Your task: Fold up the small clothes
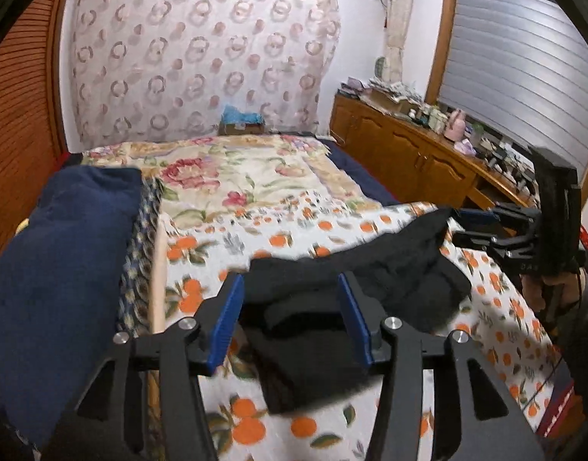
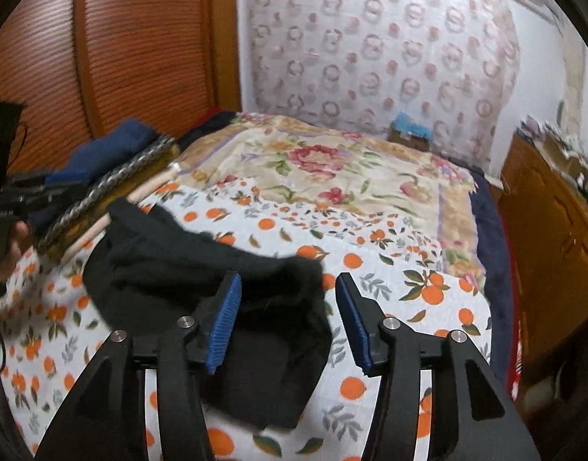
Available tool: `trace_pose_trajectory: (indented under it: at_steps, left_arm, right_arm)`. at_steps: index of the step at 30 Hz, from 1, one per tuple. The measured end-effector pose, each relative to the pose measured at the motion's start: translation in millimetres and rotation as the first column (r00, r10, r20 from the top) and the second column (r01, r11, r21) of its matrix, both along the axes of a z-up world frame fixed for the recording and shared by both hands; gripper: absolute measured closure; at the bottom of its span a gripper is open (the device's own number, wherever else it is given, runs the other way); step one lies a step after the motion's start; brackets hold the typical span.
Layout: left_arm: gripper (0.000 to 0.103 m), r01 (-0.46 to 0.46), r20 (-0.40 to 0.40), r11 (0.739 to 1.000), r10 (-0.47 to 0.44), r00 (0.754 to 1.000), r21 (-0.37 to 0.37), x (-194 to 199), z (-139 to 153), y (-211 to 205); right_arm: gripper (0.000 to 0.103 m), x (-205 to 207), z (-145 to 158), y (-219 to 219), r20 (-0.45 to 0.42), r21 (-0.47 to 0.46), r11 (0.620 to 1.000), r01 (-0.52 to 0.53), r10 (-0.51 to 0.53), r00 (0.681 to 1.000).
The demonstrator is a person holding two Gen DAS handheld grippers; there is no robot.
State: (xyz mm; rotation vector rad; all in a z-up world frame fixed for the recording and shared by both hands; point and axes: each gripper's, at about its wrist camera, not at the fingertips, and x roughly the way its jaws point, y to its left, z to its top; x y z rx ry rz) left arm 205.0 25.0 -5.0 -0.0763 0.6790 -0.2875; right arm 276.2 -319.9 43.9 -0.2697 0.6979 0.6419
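A small black garment [image 1: 355, 292] lies crumpled on the orange-print sheet [image 1: 294, 230]; it also shows in the right wrist view [image 2: 201, 276]. My left gripper [image 1: 290, 319] is open, jaws wide, just above the garment's near part, holding nothing. My right gripper [image 2: 288, 319] is open and empty above the garment's right edge. In the left wrist view the right gripper [image 1: 470, 226] sits at the garment's far right corner. In the right wrist view the left gripper's body [image 2: 9, 199] shows at the far left.
A dark blue folded blanket [image 1: 63, 269] and a patterned cushion edge [image 1: 140, 246] lie along the bed's left side. A floral quilt [image 1: 240, 176] covers the far bed. A wooden cabinet [image 1: 409, 153] cluttered with items stands to the right. A louvred wooden door [image 2: 121, 38] is at left.
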Motion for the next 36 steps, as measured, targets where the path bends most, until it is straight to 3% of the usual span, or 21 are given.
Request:
trace_pose_trajectory:
  at_steps: [9,14,17,19,26,31,36]
  left_arm:
    - [0.053,0.012,-0.118,0.999,-0.007,0.993,0.040,-7,-41,-8]
    - [0.053,0.000,-0.140,0.999,0.007,0.990,0.054,10,-44,-13]
    - [0.053,-0.007,-0.139,0.998,0.015,0.990,0.057,24,-42,-17]
    - [0.053,-0.013,-0.132,0.998,0.020,0.991,0.053,34,-39,-19]
    - [0.053,-0.155,-0.068,0.981,0.164,0.984,0.120,70,-35,-11]
    - [0.053,-0.194,-0.057,0.976,0.201,0.978,0.101,75,-37,-3]
    - [0.053,-0.166,-0.067,0.983,0.172,0.983,0.079,70,-41,-4]
  right_arm:
    - [0.047,-1,-30,30,-0.037,-0.096,0.992,-0.081,0.078,0.996]
    - [0.048,25,-39,33,-0.063,-0.066,0.995,-0.068,0.064,0.996]
    - [0.060,43,-41,27,-0.087,-0.026,0.998,-0.060,0.057,0.995]
    - [0.098,53,-43,23,-0.117,0.012,0.998,-0.067,0.068,0.991]
    - [0.099,75,-46,5,-0.135,0.039,0.998,0.040,-0.034,0.990]
    - [0.097,78,-43,-1,-0.134,0.042,0.997,0.068,-0.062,0.989]
    - [0.074,75,-35,1,-0.123,0.063,0.997,0.053,-0.045,0.991]
